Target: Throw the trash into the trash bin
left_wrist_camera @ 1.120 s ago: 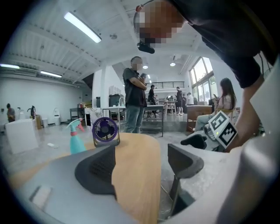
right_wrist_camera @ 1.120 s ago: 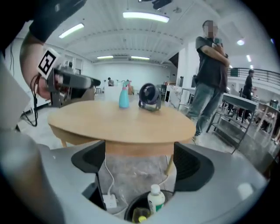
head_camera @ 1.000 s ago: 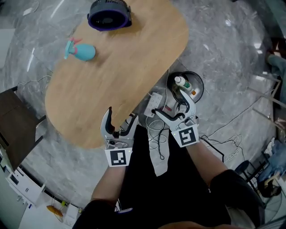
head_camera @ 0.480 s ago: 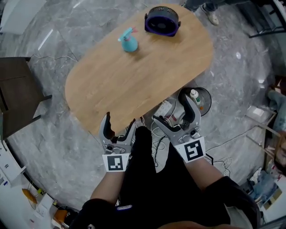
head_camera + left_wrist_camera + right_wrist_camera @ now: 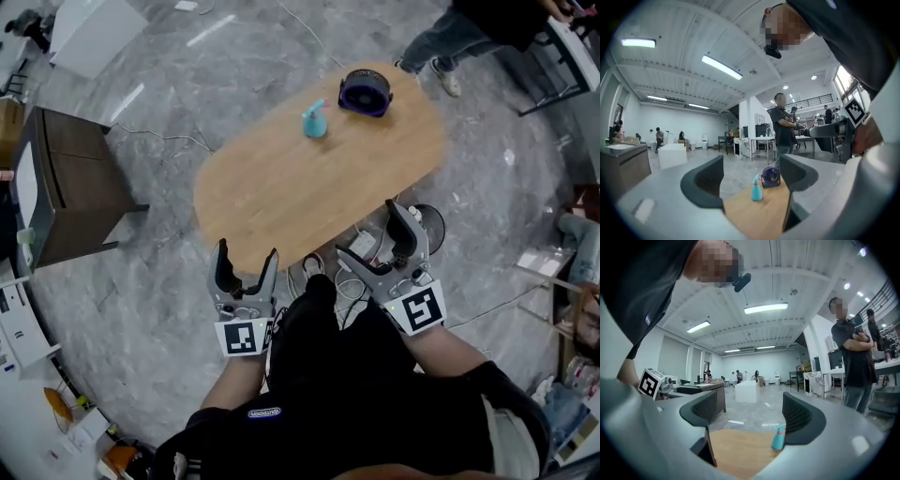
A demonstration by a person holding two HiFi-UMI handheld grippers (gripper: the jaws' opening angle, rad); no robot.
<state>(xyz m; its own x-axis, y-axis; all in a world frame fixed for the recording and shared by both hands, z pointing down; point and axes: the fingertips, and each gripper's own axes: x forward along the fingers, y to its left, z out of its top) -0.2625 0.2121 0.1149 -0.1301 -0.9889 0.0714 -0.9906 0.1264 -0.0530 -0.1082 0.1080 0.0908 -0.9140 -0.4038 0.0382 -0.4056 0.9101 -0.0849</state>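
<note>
Fingers on left gripper and right gripper gape empty, the right's jaws just narrowing; trash bin contents hidden.

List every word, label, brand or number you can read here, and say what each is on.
No readable text anywhere.
The logo on the person's black top: too small to read.
The square markers on the left claw and the right claw, whose empty jaws have just been closing a little: coded patterns, no letters.
</note>
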